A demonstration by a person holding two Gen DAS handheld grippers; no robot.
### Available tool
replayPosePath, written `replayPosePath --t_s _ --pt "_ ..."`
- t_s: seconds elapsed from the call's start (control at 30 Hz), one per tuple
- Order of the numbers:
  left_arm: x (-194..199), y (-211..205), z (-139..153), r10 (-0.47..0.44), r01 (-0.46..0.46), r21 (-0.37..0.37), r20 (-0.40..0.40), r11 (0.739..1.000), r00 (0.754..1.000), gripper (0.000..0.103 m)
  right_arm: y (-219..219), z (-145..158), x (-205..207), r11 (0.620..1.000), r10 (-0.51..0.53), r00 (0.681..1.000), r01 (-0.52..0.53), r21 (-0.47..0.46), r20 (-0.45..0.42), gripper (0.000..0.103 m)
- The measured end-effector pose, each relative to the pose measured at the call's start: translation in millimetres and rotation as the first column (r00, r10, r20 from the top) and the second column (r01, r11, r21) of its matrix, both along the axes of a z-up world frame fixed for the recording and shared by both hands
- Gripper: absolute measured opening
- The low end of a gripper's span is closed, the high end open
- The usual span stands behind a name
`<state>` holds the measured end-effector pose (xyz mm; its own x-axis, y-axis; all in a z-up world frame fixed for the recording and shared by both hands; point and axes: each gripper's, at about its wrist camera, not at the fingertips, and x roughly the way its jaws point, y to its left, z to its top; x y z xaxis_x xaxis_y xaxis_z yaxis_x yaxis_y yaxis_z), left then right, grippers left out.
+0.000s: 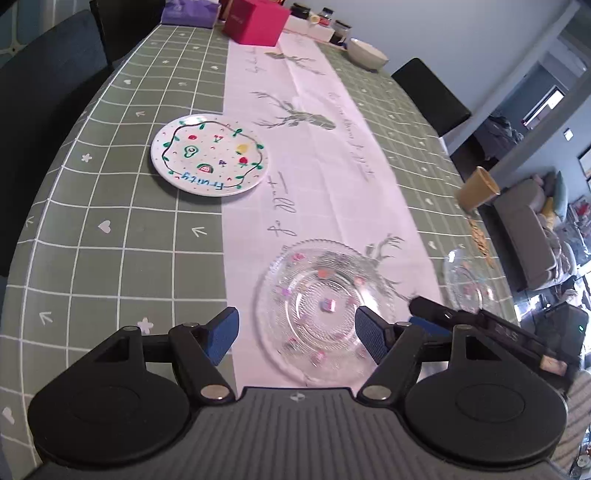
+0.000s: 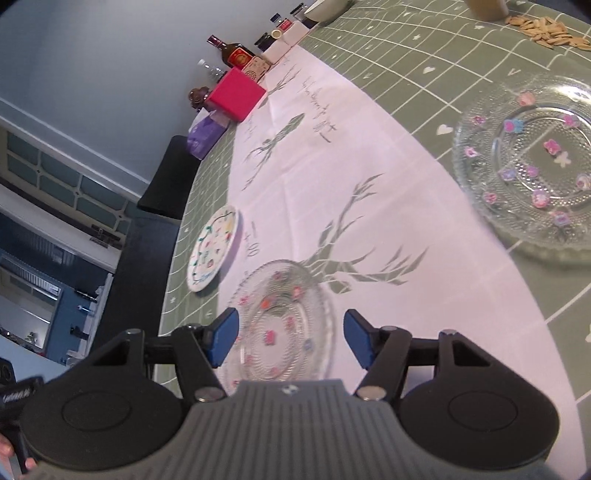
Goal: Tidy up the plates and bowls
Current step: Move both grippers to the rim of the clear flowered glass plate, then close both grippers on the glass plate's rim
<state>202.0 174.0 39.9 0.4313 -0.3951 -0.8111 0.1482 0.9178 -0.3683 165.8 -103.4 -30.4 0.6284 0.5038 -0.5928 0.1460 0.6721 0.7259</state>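
A clear glass plate (image 1: pixel 317 306) with small pink flower marks lies flat on the white runner. My left gripper (image 1: pixel 298 336) hovers over its near side, open, with the plate showing between the blue pads untouched. The same glass plate (image 2: pixel 280 325) sits under my right gripper (image 2: pixel 291 341), also open and gripping nothing. A second glass plate (image 2: pixel 528 166) rests on the green cloth to the right. A white plate painted with fruit (image 1: pixel 208 155) lies at the left. A white bowl (image 1: pixel 365 53) stands far back.
The right gripper's black body (image 1: pixel 491 332) crowds in just right of the left one. A yellow cup (image 1: pixel 478 188) and scattered nuts (image 2: pixel 546 31) lie near the right edge. A pink box (image 1: pixel 256 20), bottles (image 2: pixel 236 51) and jars stand at the far end, with dark chairs (image 1: pixel 430 96) around the table.
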Motion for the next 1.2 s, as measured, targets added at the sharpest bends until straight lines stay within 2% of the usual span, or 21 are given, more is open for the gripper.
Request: replayPosePath --t_s 0.13,0.2,0.23,0.27,0.3,0.4,0.43,0.5,0.57,0.63,0.73,0.83,0.87,0.9,0.93,0.97,1.03,1.2 --pt "15.1 2.1 -14.5 0.006 -0.008 -0.044 -0.028 0.999 1.0 0.081 -6.6 -16.5 1.2 0.995 0.03 1.0 -0.029 0.096 -0.008 0.063" --pt "23.1 0.2 -20.9 0.034 -0.037 -0.056 -0.053 0.998 0.998 0.076 -7.5 -26.1 3.2 0.987 0.037 0.999 -0.032 0.155 -0.032 0.063" --pt "27.3 -2.7 -25.0 0.026 -0.029 -0.049 -0.07 0.998 0.997 0.076 -8.3 -30.2 3.9 0.982 0.042 0.999 -0.035 0.184 -0.031 0.059" --pt "31.3 -5.8 -29.3 0.008 -0.011 -0.037 -0.082 0.999 0.997 0.071 -8.8 -32.7 4.2 0.978 0.047 0.998 -0.039 0.204 -0.03 0.056" --pt "34.1 -8.5 -33.6 -0.002 0.0 -0.022 -0.087 1.0 0.996 0.061 -9.0 -34.4 4.6 0.977 0.05 0.998 -0.042 0.209 -0.033 0.051" --pt "42.4 -16.9 -48.7 -0.009 0.015 0.053 -0.114 0.998 0.993 0.05 -8.9 -39.2 7.3 0.973 0.053 0.998 -0.042 0.228 -0.043 0.038" --pt "44.2 -18.8 -52.2 -0.018 0.026 0.063 -0.115 0.998 0.993 0.048 -9.2 -40.3 8.5 0.973 0.05 0.997 -0.037 0.228 -0.051 0.032" --pt "46.1 -19.6 -55.8 -0.018 0.025 0.08 -0.096 0.996 0.995 0.047 -10.4 -41.1 10.2 0.973 0.049 0.997 -0.035 0.23 -0.057 0.029" --pt "48.7 -17.1 -57.6 -0.008 0.014 0.074 -0.09 0.997 0.996 0.047 -10.5 -41.1 13.6 0.972 0.06 0.997 -0.046 0.229 -0.055 0.029" --pt "52.6 -12.4 -62.6 -0.005 0.01 0.044 -0.127 0.999 0.992 0.047 -10.3 -41.0 14.9 0.972 0.07 0.996 -0.056 0.229 -0.053 0.028" --pt "53.2 -6.4 -64.3 0.012 -0.011 0.006 -0.134 1.0 0.991 0.046 -8.6 -42.1 16.7 0.97 0.096 0.994 -0.084 0.228 -0.044 0.028" --pt "51.3 0.6 -66.8 0.056 -0.063 -0.044 -0.145 0.997 0.988 0.046 -8.5 -42.4 16.7 0.969 0.102 0.994 -0.091 0.229 -0.037 0.028" --pt "50.9 0.7 -67.4 0.062 -0.07 -0.054 -0.147 0.996 0.987 0.043 -8.6 -42.9 17.1 0.969 0.101 0.994 -0.09 0.23 -0.036 0.028" --pt "50.7 -0.5 -68.4 0.053 -0.062 -0.057 -0.155 0.996 0.987 0.033 -8.9 -43.6 18.0 0.969 0.101 0.994 -0.09 0.23 -0.036 0.027" --pt "48.8 -1.9 -67.6 0.061 -0.066 -0.037 -0.14 0.997 0.988 0.029 -8.5 -43.9 18.1 0.97 0.103 0.994 -0.091 0.225 -0.038 0.024" --pt "47.6 -3.9 -67.1 0.06 -0.063 -0.021 -0.127 0.998 0.99 0.021 -9.3 -44.4 17.4 0.972 0.105 0.994 -0.094 0.215 -0.04 0.022" --pt "45.5 -6.7 -66.5 0.06 -0.06 0.001 -0.111 0.998 0.992 0.019 -8.1 -44.6 18.9 0.973 0.113 0.993 -0.104 0.204 -0.033 0.018" --pt "43.8 -9.7 -64.7 0.04 -0.037 0.028 -0.113 0.999 0.993 0.018 -11.4 -48.6 16.1 0.965 0.109 0.994 -0.099 0.241 -0.025 0.018"
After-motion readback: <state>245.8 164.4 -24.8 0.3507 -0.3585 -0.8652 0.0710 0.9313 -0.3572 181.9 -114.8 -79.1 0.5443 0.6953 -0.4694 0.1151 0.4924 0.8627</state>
